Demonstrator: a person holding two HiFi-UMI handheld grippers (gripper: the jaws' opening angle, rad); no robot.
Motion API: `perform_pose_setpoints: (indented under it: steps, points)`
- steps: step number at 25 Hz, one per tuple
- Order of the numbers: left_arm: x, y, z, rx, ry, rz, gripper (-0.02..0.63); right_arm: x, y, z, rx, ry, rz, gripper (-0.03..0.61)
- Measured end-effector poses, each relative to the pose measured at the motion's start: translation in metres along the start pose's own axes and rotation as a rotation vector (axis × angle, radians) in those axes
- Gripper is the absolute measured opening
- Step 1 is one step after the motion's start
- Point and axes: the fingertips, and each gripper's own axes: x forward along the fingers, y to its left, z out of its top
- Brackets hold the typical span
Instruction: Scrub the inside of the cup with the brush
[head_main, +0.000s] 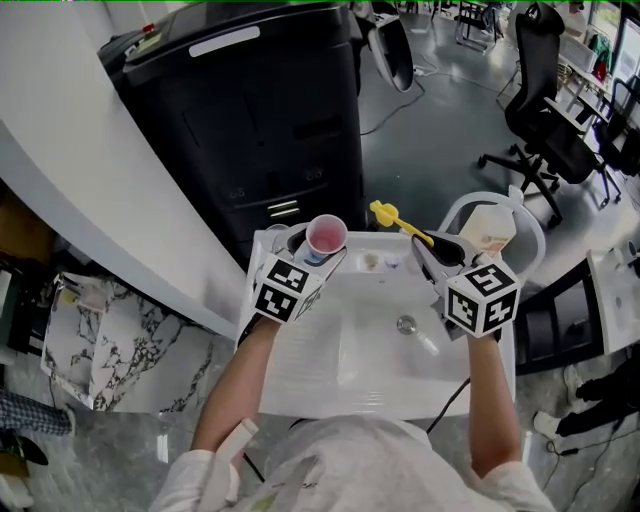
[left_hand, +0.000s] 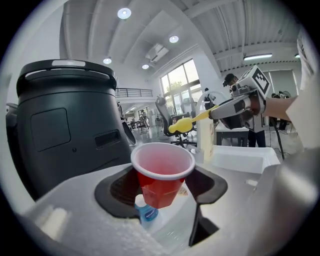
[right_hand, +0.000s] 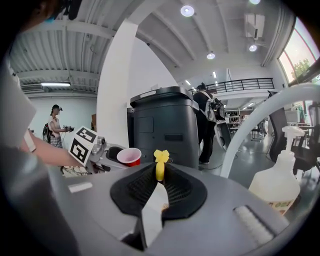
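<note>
Left hand-held gripper (left_hand: 162, 187) clamped on the red cup (left_hand: 162, 170), mouth up, above the sink (head_main: 300, 370). Right hand-held gripper (right_hand: 159, 192) pinched on the yellow brush (right_hand: 160, 165) handle, head near the cup but outside it. Risks: brush catches the rim and levers the cup out; scrub force buckles the thin wall.

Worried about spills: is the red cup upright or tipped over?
Upright. The cup has its open mouth facing up, held in the left gripper.
</note>
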Motion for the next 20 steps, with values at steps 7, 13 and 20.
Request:
perform_pose_setpoints:
  steps: [7, 13, 20]
  points:
    - [0.000, 0.000, -0.005, 0.208, 0.082, 0.006, 0.287, -0.005, 0.016, 0.011, -0.096, 0.029, 0.086, 0.035]
    - [0.002, -0.004, -0.015, 0.327, 0.145, -0.002, 0.290, 0.000, 0.045, 0.015, -0.165, 0.064, 0.201, 0.035]
    - [0.004, -0.011, -0.025, 0.455, 0.202, -0.021, 0.290, 0.010, 0.071, 0.003, -0.206, 0.137, 0.302, 0.035]
